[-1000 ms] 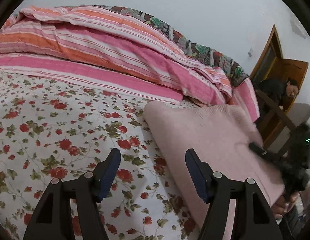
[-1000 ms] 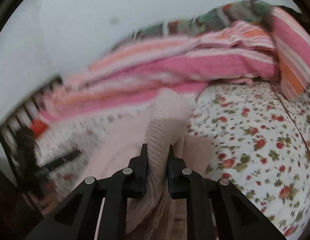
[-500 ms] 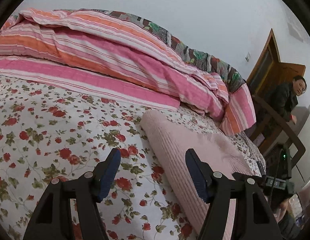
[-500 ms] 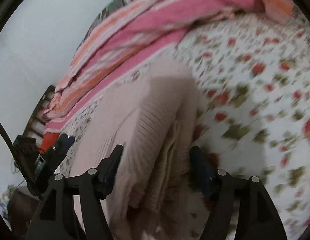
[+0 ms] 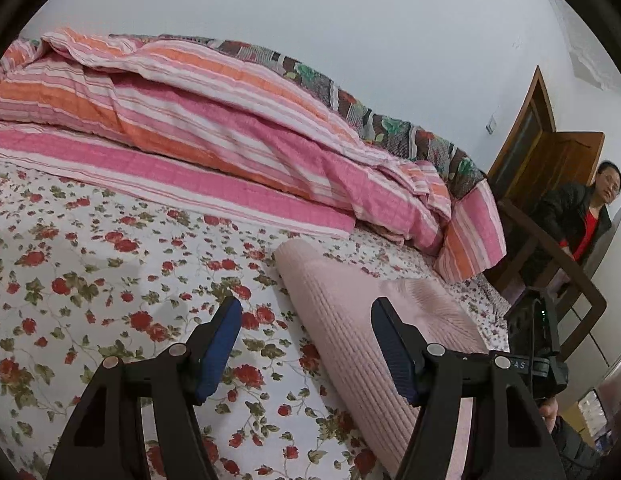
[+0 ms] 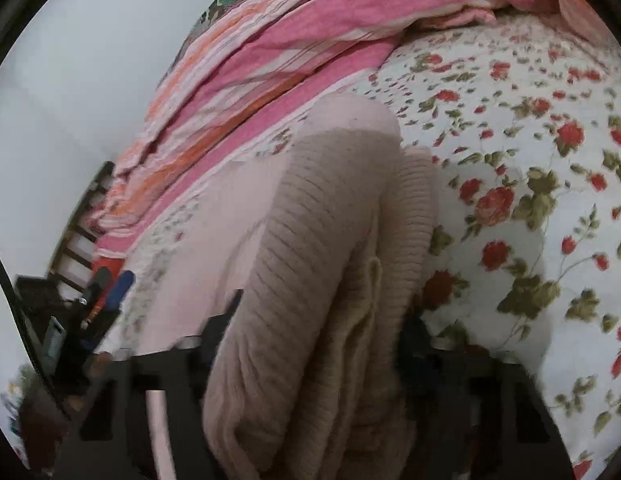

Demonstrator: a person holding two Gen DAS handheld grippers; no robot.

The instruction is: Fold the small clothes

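A pale pink ribbed knit garment (image 5: 350, 320) lies folded on the floral bed sheet (image 5: 90, 280), its rolled fold edge facing left. My left gripper (image 5: 306, 308) hovers open above the sheet at that edge, with nothing pinched. In the right wrist view the thick folded end of the garment (image 6: 330, 240) fills the gap of my right gripper (image 6: 318, 312). Its jaws are closing, and both dark fingers touch the knit. The left gripper's blue pads (image 6: 118, 284) show at the far left of that view.
A bunched pink and orange striped quilt (image 5: 230, 128) lies along the wall behind the garment. A wooden bed frame (image 5: 558, 272) and a door stand at the right, where a person in a dark jacket (image 5: 582, 216) is standing.
The right gripper let go of the raised fold, opened wide, sank toward the bed, and now narrows on the folded end. The garment has dropped flat onto the sheet. The left gripper stayed put.
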